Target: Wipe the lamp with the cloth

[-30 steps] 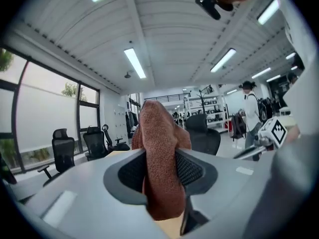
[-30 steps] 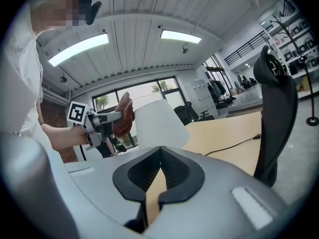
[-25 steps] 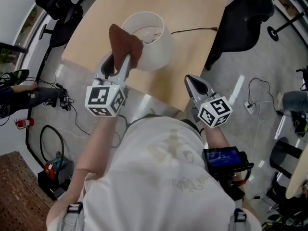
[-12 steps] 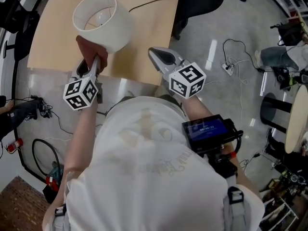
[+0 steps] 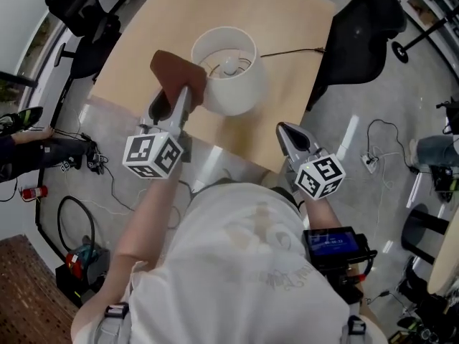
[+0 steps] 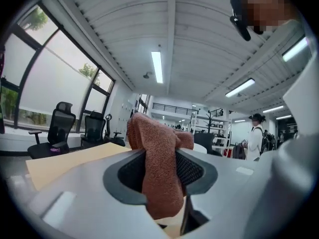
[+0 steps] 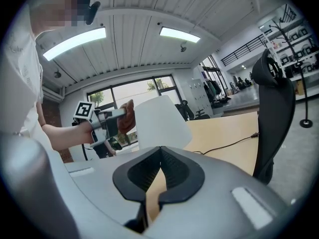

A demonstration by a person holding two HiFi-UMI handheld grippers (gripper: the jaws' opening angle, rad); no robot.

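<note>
The left gripper (image 5: pixel 172 100) pinches a rust-brown cloth (image 5: pixel 176 70) between its jaws — the cloth apparently against the left side of the white lamp (image 5: pixel 237 92), though contact is hard to confirm. The lamp stands on the tan worktop (image 5: pixel 287 20). The right gripper (image 5: pixel 287 131) — jaws pressed together, empty — hangs at the worktop's near corner.

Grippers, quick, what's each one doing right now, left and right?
Left gripper: closed on the brown cloth.
Right gripper: closed, holding nothing.

head view: overhead, downward | right gripper view: level | both: lamp (image 5: pixel 233 92) (image 7: pixel 159 121)
</note>
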